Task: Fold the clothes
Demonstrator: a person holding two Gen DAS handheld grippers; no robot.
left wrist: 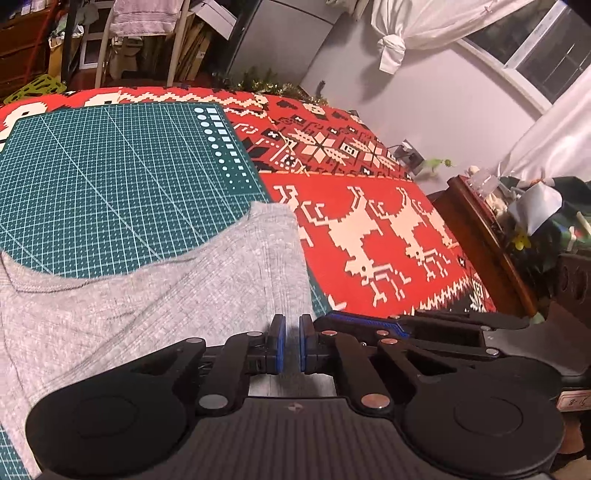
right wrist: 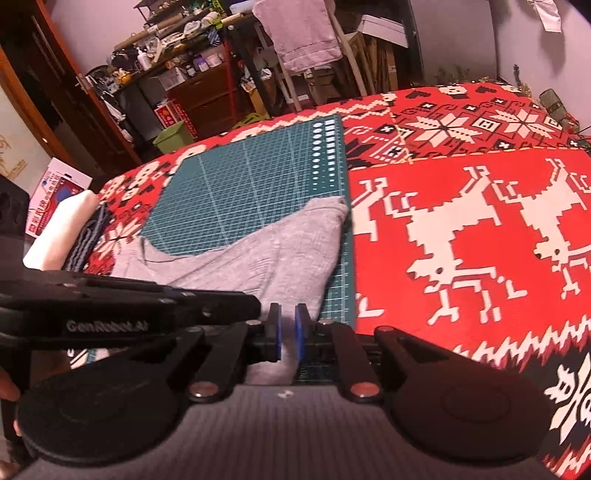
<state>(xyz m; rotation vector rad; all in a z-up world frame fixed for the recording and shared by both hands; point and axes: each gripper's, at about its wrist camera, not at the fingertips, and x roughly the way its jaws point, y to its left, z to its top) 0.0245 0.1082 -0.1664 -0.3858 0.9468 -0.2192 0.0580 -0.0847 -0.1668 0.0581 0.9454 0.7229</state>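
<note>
1. Grey knitted garment (left wrist: 147, 295) lies spread on a green cutting mat (left wrist: 110, 177), ahead of and to the left of the left gripper (left wrist: 291, 343).
2. That gripper's blue-padded fingers (left wrist: 279, 343) stand a narrow gap apart, with grey fabric showing in the gap; whether they pinch the cloth cannot be told.
3. In the right wrist view, the right gripper (right wrist: 287, 332) sits at the garment's near right corner, its jaws likewise slightly apart, with grey cloth below and between them; a firm grip cannot be confirmed.
4. The left gripper's black body, marked with white lettering, lies just to the left of the right gripper, close beside it.
5. The mat rests on a red patterned cloth (right wrist: 461, 240) with white reindeer, stretching right of both grippers over the table.
6. Far ahead, a pale towel (right wrist: 299, 33) hangs over a rack.
</note>
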